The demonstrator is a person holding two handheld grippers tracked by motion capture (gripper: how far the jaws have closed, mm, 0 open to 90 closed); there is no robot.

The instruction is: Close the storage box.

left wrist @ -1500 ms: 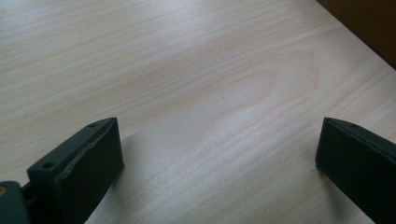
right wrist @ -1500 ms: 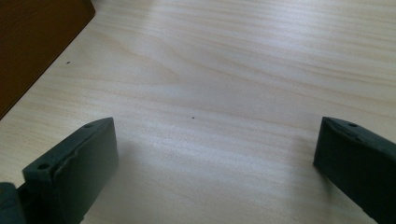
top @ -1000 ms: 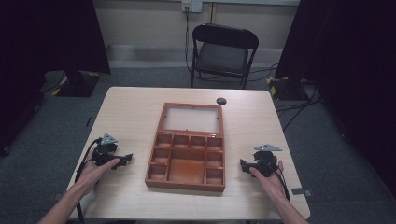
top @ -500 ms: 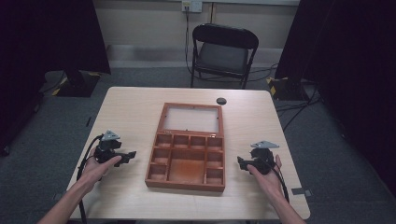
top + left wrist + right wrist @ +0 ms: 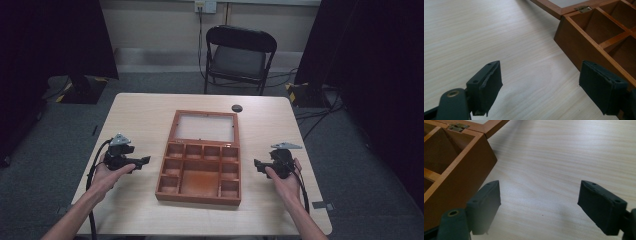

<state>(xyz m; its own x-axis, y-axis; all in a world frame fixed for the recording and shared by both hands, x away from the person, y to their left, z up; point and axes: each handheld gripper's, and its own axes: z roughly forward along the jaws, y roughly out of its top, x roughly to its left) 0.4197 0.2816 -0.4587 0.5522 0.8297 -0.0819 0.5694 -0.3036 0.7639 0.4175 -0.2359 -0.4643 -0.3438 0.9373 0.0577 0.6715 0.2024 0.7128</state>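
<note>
wooden box (image 5: 199, 170) sits mid-bench (image 5: 140, 115), lid (image 5: 205, 126) swung fully open and lying flat behind the base, glass panel facing up. brass hinge (image 5: 582, 9) joins lid to base at the back edge; the right gripper view shows the other hinge (image 5: 457, 126). base is split into compartments: a row of small ones along the back, small ones down each side, one large one in the middle. all look bare inside.

left gripper (image 5: 142, 161) is off the box's left side, jaws pointing at it, near but not touching. in the left gripper view its jaws stand apart with only bench surface between the pads (image 5: 489, 84); the box's near left corner lies just ahead of the right-hand jaw. nothing held.

right gripper (image 5: 260, 164) mirrors this on the box's right side, jaws aimed inward, a gap left to the box wall. right gripper view: jaws apart, bare bench between the pads (image 5: 491, 197), box corner at upper left of frame just beyond the left-hand jaw. nothing held.

both hands come in from the near edge of the bench, one on each side of the box. small dark round object (image 5: 237, 108) lies on the bench beyond the lid's far right corner, apart from it. black folding chair (image 5: 239, 55) stands past the far edge.
</note>
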